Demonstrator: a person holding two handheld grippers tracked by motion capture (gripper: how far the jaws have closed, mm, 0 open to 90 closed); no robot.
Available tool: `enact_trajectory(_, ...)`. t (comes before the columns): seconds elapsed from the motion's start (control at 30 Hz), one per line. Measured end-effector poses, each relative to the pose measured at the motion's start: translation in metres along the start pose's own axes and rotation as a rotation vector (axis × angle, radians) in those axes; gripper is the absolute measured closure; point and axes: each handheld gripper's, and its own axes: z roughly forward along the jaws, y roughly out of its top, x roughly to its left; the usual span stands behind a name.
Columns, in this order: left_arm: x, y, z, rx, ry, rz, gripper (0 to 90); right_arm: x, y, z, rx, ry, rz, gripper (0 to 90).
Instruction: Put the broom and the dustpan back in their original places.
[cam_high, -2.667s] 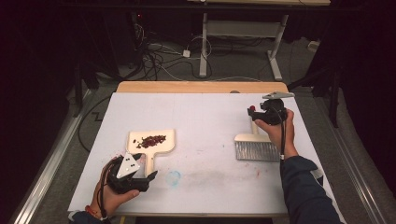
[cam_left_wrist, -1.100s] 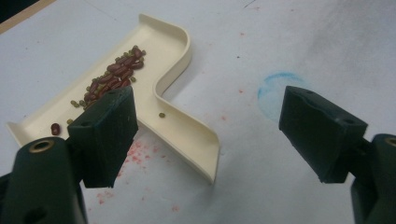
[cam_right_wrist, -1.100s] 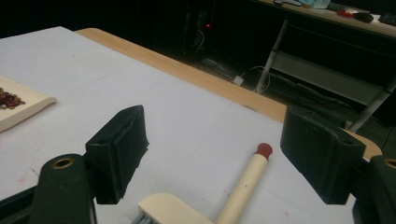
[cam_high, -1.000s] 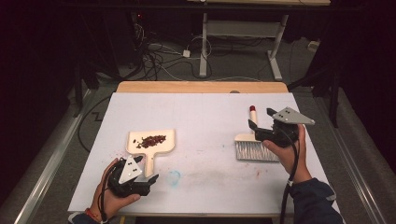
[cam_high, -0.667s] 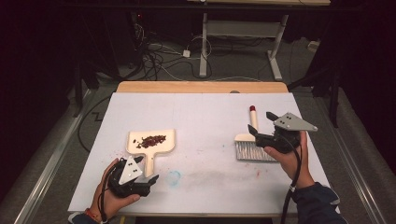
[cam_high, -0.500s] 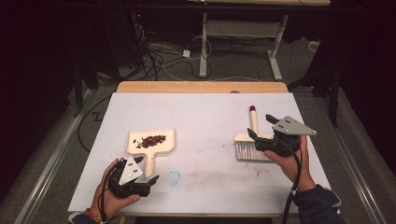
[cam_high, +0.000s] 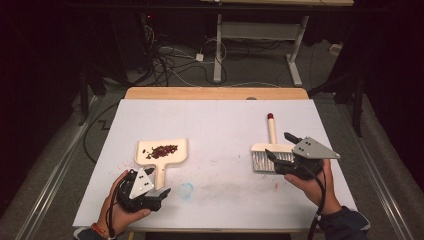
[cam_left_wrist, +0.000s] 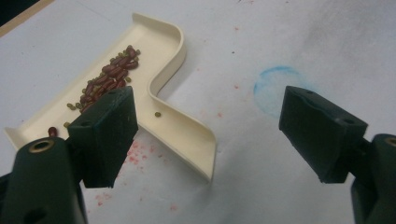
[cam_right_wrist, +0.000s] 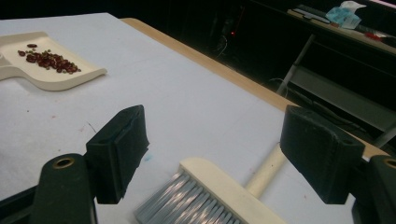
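Now, by label:
Bench (cam_high: 220, 120): white top, bare across the middle and far half; wooden strip along the 12 o'clock edge.
Dustpan (cam_high: 172, 157): lies flat at 8 o'clock of the bench middle, handle toward the near edge; beans (cam_high: 161, 150) sit in a small heap on its tray.
Left tongs (cam_high: 161, 196): spread wide, holding nothing, low over the bench just at 6 o'clock of the dustpan handle, near the front edge; in the left gripper view the handle end lies between the jaws, touching neither.
Blue ring (cam_left_wrist: 275, 88): faint mark on the bench, just beside the handle and under the gap of the left tongs.
Brush (cam_high: 270, 150): lies flat at 4 o'clock of the bench middle, red-tipped handle pointing to 12 o'clock, bristles toward the near edge.
Right tongs (cam_high: 280, 148): spread wide, holding nothing, over the brush head from its 3 o'clock side; in the right gripper view open bench shows between the jaws.
Open room: wide bare strip between dustpan and brush; right bench edge close by the right hand (cam_high: 312, 182).
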Motion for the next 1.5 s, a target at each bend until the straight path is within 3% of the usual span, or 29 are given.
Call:
enact_trajectory(0.5, 0.000, -0.001, 0.002, 0.008, -0.005, -0.006, 18.5, 0.007, -0.031, -0.011, 0.024, 0.021, -0.005, 23.5)
enact_trajectory(0.6, 0.000, -0.001, 0.002, 0.007, -0.005, -0.006, 18.5, 0.006, -0.038, -0.014, 0.022, 0.027, 0.011, 23.5)
enact_trajectory(0.83, 0.000, -0.001, 0.004, 0.005, -0.009, -0.013, 18.5, 0.007, -0.058, -0.022, 0.030, 0.022, 0.053, 23.7)
enact_trajectory(0.87, 0.001, 0.000, 0.004, 0.002, -0.003, 0.001, 18.5, 0.008, -0.060, -0.023, 0.032, 0.018, 0.045, 23.7)
enact_trajectory(0.93, 0.001, 0.000, 0.005, 0.004, -0.014, -0.007, 18.5, 0.009, -0.066, -0.025, 0.036, 0.002, 0.028, 23.7)
enact_trajectory(1.0, 0.001, 0.000, 0.006, 0.006, -0.014, -0.001, 18.5, 0.010, -0.074, -0.027, 0.040, -0.005, 0.052, 23.7)
enact_trajectory(1.1, 0.000, 0.000, 0.007, 0.013, -0.014, 0.005, 18.5, 0.013, -0.082, -0.030, 0.065, -0.027, 0.039, 24.0)
enact_trajectory(1.17, 0.000, 0.000, 0.006, 0.010, -0.011, 0.007, 18.5, 0.015, -0.087, -0.033, 0.064, -0.017, 0.055, 24.0)
enact_trajectory(1.3, -0.002, 0.001, 0.004, -0.002, -0.004, -0.002, 18.5, 0.016, -0.089, -0.038, 0.054, -0.008, 0.043, 23.9)
enact_trajectory(1.5, -0.004, 0.004, 0.005, -0.010, -0.003, 0.024, 18.5, 0.018, -0.086, -0.040, 0.040, -0.008, 0.022, 23.8)
